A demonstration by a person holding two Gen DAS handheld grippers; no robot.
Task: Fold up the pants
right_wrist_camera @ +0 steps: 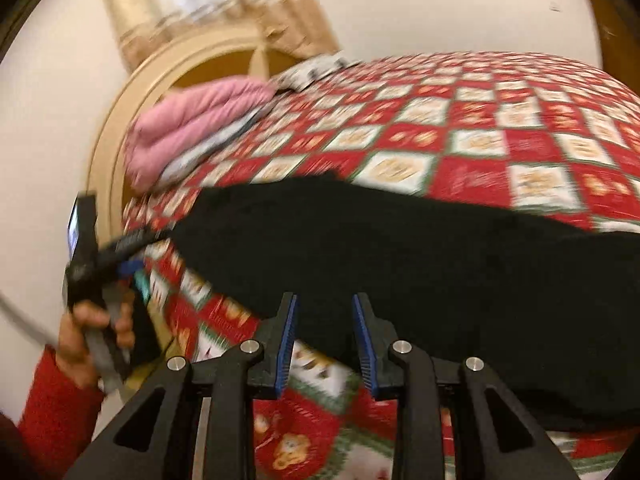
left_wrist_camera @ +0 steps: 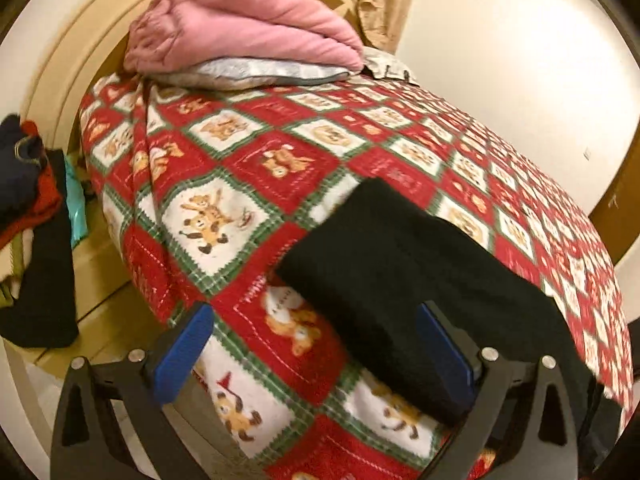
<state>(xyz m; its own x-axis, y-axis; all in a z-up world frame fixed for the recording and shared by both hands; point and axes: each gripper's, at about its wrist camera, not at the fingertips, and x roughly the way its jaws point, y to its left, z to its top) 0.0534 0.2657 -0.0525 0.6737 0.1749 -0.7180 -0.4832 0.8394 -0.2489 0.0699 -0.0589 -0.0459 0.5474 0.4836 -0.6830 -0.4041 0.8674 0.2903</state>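
Black pants (left_wrist_camera: pixel 404 272) lie folded on a bed with a red, green and white teddy-bear blanket (left_wrist_camera: pixel 240 184). My left gripper (left_wrist_camera: pixel 316 328) is open wide just above the blanket, its right pad against the near edge of the pants. In the right wrist view the pants (right_wrist_camera: pixel 420 260) stretch across the bed's near side. My right gripper (right_wrist_camera: pixel 325 312) is partly open, its fingertips at the near edge of the pants with nothing pinched. The left gripper (right_wrist_camera: pixel 132 270) shows at the left, held by a hand in a red sleeve.
A folded pink quilt (left_wrist_camera: pixel 240 24) on a grey pillow (left_wrist_camera: pixel 248 74) lies at the head of the bed by a cream headboard (left_wrist_camera: pixel 72 52). A pile of dark and red clothes (left_wrist_camera: pixel 28 208) sits left of the bed. A white wall (left_wrist_camera: pixel 520 80) runs along the far side.
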